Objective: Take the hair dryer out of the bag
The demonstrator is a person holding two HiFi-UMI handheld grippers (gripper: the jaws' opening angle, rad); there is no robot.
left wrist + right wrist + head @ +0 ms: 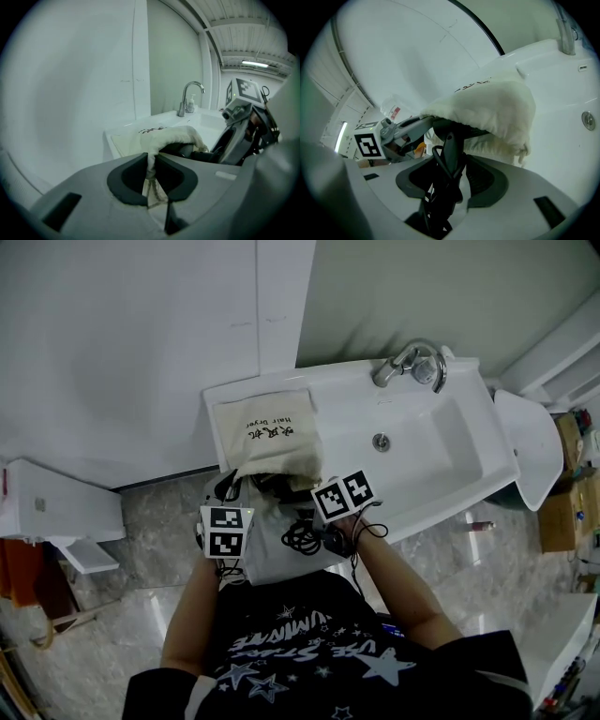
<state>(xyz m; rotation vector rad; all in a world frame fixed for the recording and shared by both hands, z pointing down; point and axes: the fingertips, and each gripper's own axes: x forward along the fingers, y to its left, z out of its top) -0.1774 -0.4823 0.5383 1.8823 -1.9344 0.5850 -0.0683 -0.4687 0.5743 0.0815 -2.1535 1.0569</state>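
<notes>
Between the jaws of the right gripper (447,178) stands the black handle of the hair dryer (451,145), with its cord (437,161) bunched alongside. The jaws are closed on the handle at middling width. The dryer's head lies just ahead of that gripper, under the mouth of the cloth bag (492,110), so it is not yet free.

Left gripper (151,180): jaws nearly together, pinching a fold of the bag's rim. The rest of the bag lies flat ahead of it.

Judgement: this is the draw-out.
- Keep the left pinch fixed as the anchor.
- Pull the handle back along the line of the bag's mouth, so the head slides out rather than dragging the cloth.
- Watch the loose cord, which may catch on the drawstring.

Contents: the bag holds the dryer's head; anything deeper is hidden. The sink (450,442), beyond the right gripper, shows only its drain.
</notes>
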